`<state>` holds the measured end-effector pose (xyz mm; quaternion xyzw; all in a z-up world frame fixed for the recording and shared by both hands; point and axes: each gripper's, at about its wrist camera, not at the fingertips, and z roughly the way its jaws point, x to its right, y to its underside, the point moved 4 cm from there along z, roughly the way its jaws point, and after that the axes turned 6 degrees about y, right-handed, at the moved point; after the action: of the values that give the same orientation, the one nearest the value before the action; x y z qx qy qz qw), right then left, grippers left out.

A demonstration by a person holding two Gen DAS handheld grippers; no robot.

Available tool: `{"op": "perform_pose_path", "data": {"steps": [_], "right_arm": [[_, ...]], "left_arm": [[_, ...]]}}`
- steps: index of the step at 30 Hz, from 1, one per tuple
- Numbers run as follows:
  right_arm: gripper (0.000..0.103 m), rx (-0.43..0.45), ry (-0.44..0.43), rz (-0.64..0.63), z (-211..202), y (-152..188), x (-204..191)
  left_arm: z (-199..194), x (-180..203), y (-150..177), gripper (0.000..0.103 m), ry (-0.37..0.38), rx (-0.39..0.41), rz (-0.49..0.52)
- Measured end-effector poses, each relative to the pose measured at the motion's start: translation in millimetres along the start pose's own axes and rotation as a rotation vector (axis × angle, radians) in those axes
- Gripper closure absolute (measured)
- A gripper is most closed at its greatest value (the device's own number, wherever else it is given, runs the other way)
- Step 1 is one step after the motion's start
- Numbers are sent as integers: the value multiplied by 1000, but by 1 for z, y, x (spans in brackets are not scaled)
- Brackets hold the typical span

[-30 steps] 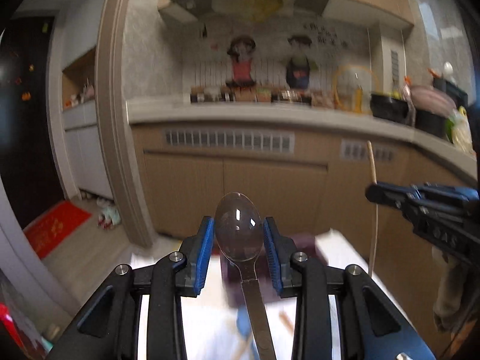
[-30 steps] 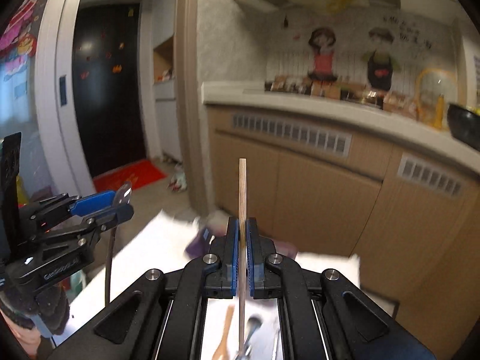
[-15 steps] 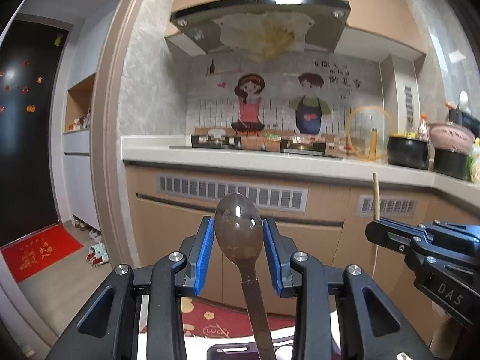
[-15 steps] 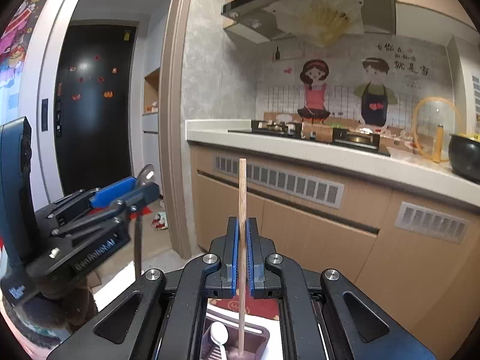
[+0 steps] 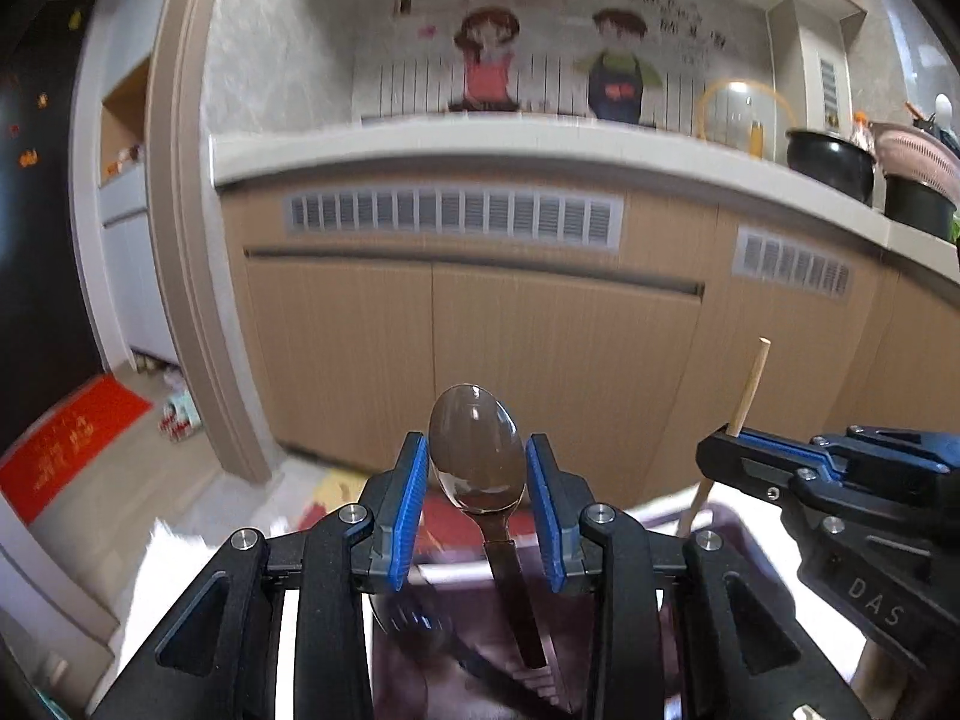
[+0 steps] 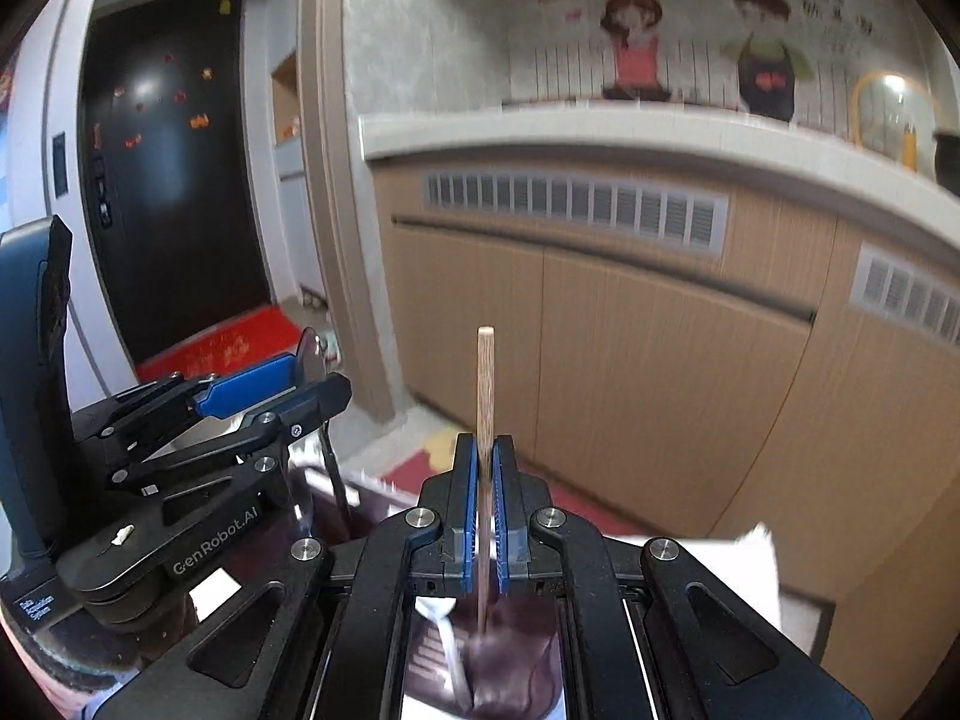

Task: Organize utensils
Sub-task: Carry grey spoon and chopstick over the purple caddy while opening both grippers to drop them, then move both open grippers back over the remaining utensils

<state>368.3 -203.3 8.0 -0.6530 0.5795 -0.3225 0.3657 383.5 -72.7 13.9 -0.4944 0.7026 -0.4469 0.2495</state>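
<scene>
While both hands hung over the dark purple holder (image 5: 738, 531), each gripper had one thing in it. The left gripper (image 5: 477, 501) had its jaws partly open, and the blue pads pressed on the sides of the metal spoon (image 5: 474, 456). The spoon stood with its bowl at 12 o'clock and its handle pointing down at 6 o'clock, into the holder. The right gripper (image 6: 485, 501) had its jaws squeezed almost fully together on a thin wooden chopstick (image 6: 485, 384). The chopstick stood straight up, and its low end reached down into the holder, though that part was blurry.

Inside the holder a white spoon (image 6: 443, 621) already lay, at about 7 o'clock from the chopstick's low end. A dark tool showed in there too, but it was too blurry to name. The holder sat on a white worktop (image 6: 690, 552).

So the job looked partly done. Some things were put away. The metal spoon and the chopstick were not let go yet. I could not tell if more things were waiting.
</scene>
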Motion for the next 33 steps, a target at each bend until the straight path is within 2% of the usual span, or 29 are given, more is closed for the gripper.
{"op": "perform_pose_path", "data": {"steps": [4, 7, 9, 12, 15, 19, 20, 21, 23, 26, 33], "right_arm": [[98, -50, -13, 29, 9, 17, 4], [96, -97, -28, 15, 14, 25, 1], [95, -131, -30, 6, 16, 30, 0], [91, -141, -8, -13, 10, 36, 0], [82, -139, -5, -10, -6, 39, 0], [69, -128, 23, -4, -33, 48, 4], [66, -126, 34, -4, -41, 52, 5], [65, -125, 43, -7, -48, 56, 4], [60, -121, 53, -8, -61, 62, 3], [59, -121, 59, -4, -80, 74, 1], [57, -217, -33, -26, -90, 117, -35]], "left_arm": [[10, -2, 18, 73, 16, -78, -16], [9, -4, 24, 71, 14, -104, -30], [3, -8, 26, 59, 29, -119, -64], [-17, -15, 24, 57, 46, -114, -108], [-43, -21, 23, 46, 34, -109, -123], [-79, -28, 32, 44, 23, -118, -128], [-86, -30, 36, 40, 20, -123, -128], [-94, -32, 41, 36, 13, -130, -127], [-107, -34, 53, 36, 2, -154, -122], [-121, -38, 79, 35, -8, -211, -123], [-128, -39, 146, 35, 20, -376, -138]]}}
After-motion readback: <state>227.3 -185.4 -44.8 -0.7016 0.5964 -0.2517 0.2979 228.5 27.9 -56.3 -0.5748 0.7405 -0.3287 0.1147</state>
